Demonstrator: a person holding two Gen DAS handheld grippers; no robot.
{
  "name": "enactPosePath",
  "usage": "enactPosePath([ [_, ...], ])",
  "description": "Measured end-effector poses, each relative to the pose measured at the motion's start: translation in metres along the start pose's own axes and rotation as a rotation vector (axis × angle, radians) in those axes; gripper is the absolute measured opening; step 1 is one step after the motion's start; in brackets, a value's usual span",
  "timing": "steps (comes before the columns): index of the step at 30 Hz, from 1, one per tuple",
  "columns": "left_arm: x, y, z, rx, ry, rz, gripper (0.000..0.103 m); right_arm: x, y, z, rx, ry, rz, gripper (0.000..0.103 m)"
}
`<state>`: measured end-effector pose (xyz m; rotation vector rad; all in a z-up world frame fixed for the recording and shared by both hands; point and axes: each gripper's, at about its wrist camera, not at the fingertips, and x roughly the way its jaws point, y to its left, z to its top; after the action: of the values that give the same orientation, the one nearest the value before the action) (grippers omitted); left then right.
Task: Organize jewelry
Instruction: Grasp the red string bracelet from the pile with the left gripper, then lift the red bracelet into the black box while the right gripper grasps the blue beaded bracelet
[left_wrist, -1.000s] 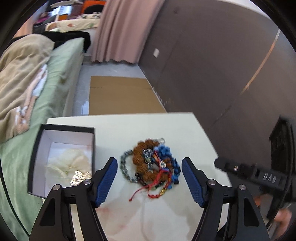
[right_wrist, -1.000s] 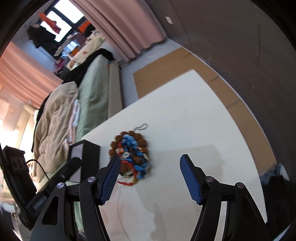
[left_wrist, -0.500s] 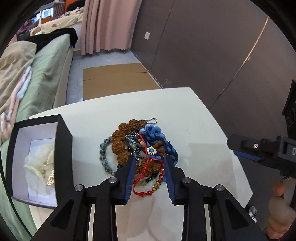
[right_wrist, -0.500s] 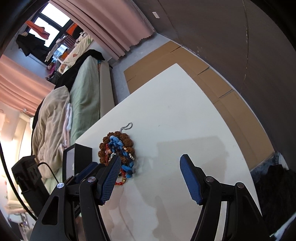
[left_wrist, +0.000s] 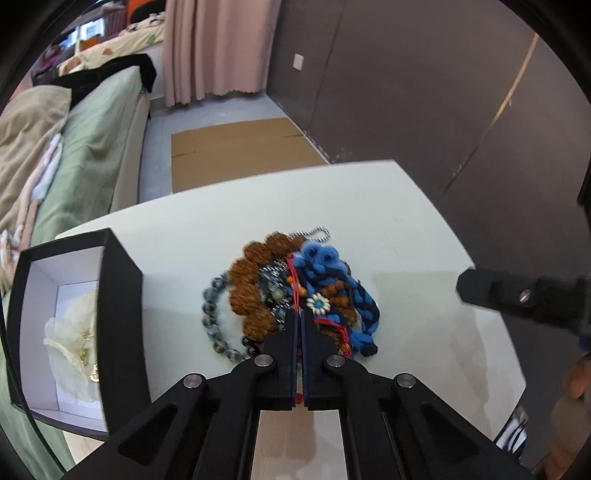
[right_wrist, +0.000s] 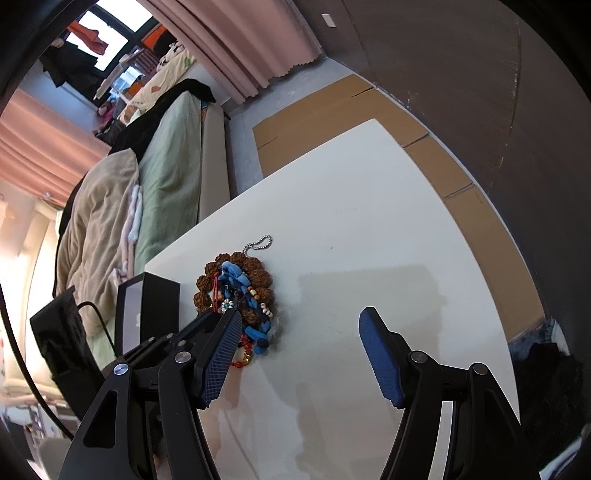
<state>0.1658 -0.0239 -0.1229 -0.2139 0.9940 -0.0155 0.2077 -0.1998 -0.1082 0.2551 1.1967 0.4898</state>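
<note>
The first pick from the pile was judged to be the step in hand: the left tongs (left_wrist: 300, 314) were seen pressed shut at the near edge of the jewelry heap (left_wrist: 291, 295), with a red cord bracelet (left_wrist: 334, 325) apparently pinched between the pads, though exactly which strand was caught could not be told for certain. The heap itself, with brown seed beads (left_wrist: 251, 291), a blue braided cord (left_wrist: 354, 291), a grey bead string (left_wrist: 214, 325) and a ball chain (left_wrist: 317, 233), was found lying in a tangle in the middle of the white desk (left_wrist: 388, 221), with the open black box (left_wrist: 122, 295) standing just to its left and a pale pouch and some gold pieces already seen inside. The right tongs (right_wrist: 299, 350) were held wide open and empty, raised over bare desk to the right of the heap. A clean lift was judged to be called for next, slow enough that the caught strand might be teased free of its neighbours, and then a carry across to the box; some help from the idle right tongs in pinning the rest down might well be needed, since the pieces looked thoroughly interlaced. Against the view of one second ago, a clear change was noted: the left tongs, then spread wide on either side of the heap, had been brought in and closed down upon it, while the right tongs were left as open as before.
</note>
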Motion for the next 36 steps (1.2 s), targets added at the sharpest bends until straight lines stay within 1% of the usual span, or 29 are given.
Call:
enactPosePath([
  [2,-0.007,0.004,0.003,-0.006,-0.024,0.007,0.001,0.003,0.001,0.001,0.001,0.007,0.004,0.067],
  [8,-0.027,0.020,0.011,-0.059,-0.074,-0.034,0.001,0.013,0.008,0.005,-0.002,0.007,0.044,0.067],
  [12,-0.036,0.032,0.016,-0.086,-0.098,-0.048,0.001,0.021,0.018,0.008,-0.016,-0.011,0.039,0.067],
  [15,-0.040,0.038,0.020,-0.098,-0.111,-0.056,0.001,0.029,0.025,0.011,-0.030,-0.009,0.038,0.066],
  [23,-0.049,0.058,0.029,-0.131,-0.137,-0.082,0.001,0.056,0.044,0.021,-0.068,0.009,-0.003,0.057],
  [25,-0.051,0.063,0.031,-0.141,-0.144,-0.087,0.001,0.063,0.047,0.023,-0.067,0.015,-0.007,0.053],
  [29,-0.054,0.074,0.034,-0.167,-0.153,-0.091,0.001,0.070,0.055,0.025,-0.081,0.024,-0.014,0.053],
  [30,-0.055,0.078,0.035,-0.175,-0.156,-0.092,0.001,0.072,0.059,0.024,-0.094,0.026,-0.020,0.051],
  [31,-0.057,0.081,0.036,-0.180,-0.159,-0.093,0.001,0.074,0.063,0.023,-0.113,0.031,-0.029,0.046],
  [32,-0.058,0.083,0.036,-0.185,-0.163,-0.094,0.001,0.077,0.067,0.022,-0.131,0.037,-0.049,0.043],
  [34,-0.064,0.090,0.037,-0.197,-0.175,-0.094,0.001,0.077,0.070,0.020,-0.156,0.028,-0.092,0.028],
  [35,-0.066,0.092,0.036,-0.200,-0.179,-0.093,0.001,0.076,0.070,0.019,-0.161,0.018,-0.093,0.018],
  [36,-0.069,0.095,0.036,-0.203,-0.184,-0.089,0.001,0.072,0.070,0.019,-0.157,0.007,-0.083,0.010],
])
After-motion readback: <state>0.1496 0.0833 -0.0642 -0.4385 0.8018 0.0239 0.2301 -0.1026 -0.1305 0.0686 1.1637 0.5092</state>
